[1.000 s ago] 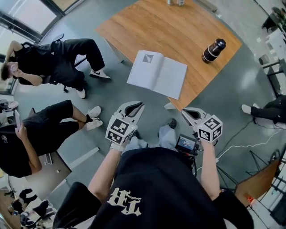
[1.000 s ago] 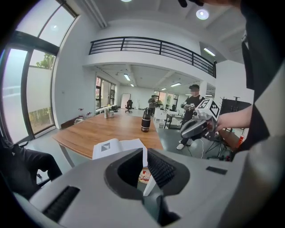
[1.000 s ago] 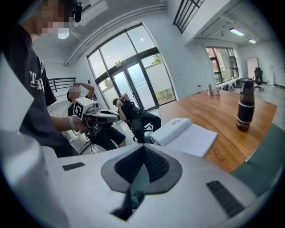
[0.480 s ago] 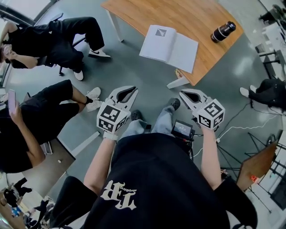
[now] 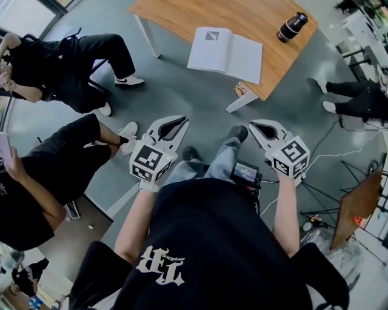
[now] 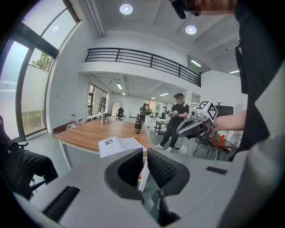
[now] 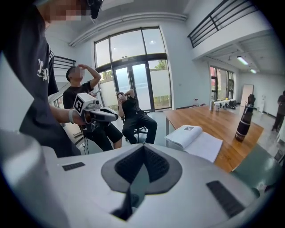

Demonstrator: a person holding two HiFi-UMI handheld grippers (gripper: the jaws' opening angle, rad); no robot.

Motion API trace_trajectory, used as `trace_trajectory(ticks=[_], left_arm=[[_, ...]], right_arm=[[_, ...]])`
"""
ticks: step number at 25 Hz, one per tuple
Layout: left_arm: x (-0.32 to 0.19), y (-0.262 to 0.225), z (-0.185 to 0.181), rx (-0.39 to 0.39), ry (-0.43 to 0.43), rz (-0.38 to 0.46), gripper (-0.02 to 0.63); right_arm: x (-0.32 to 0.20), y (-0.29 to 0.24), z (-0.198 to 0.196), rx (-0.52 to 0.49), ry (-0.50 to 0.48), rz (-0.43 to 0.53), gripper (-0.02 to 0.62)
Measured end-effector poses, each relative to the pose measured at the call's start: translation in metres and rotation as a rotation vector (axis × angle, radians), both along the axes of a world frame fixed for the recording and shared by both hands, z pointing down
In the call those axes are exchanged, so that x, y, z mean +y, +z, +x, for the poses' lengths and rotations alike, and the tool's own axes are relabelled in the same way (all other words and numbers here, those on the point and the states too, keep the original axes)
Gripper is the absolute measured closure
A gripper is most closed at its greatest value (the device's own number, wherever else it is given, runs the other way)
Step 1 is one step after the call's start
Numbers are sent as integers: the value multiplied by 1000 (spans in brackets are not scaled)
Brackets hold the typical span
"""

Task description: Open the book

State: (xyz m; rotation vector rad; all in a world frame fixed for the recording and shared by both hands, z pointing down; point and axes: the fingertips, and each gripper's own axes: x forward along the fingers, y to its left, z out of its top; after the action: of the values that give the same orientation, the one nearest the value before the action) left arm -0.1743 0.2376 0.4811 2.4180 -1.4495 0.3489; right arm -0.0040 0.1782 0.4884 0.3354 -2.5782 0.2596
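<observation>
The book (image 5: 225,54) is now seen further from both tongs than it was a second ago. More bare floor lies between them, so the tongs have been carried back from the table (image 5: 182,13). The book was lying open in the earlier pictures and it is lying open now, so nothing about it has been changed. From this it can be judged that the job is most likely done and the tongs are being taken away.

The left tongs (image 5: 182,123) are kept narrow, with a thin gap and nothing in it. The right tongs (image 5: 254,126) are pressed together at the tips and nothing is held. Both are held over the floor, side by side.

The book is found well ahead of the tongs, flat on the near end of the table, about in line with the space between them. A dark bottle (image 5: 291,26) is stood beyond it, more toward the right tongs' side.

The far end of the table is cut off at the top of the head view. The words on the pages cannot be read; only a small dark square can be made out. A small coloured thing (image 5: 242,89) under the table corner cannot be told.
</observation>
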Motion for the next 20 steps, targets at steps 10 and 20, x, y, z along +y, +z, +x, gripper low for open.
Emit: trace_trajectory(ticks=[10, 20], left_arm=[[11, -15, 12, 48, 46, 57, 571], [21, -23, 25, 77, 8, 92, 571]], right_arm=[[36, -6, 2, -1, 31, 19, 609], [46, -14, -3, -18, -6, 42, 609]])
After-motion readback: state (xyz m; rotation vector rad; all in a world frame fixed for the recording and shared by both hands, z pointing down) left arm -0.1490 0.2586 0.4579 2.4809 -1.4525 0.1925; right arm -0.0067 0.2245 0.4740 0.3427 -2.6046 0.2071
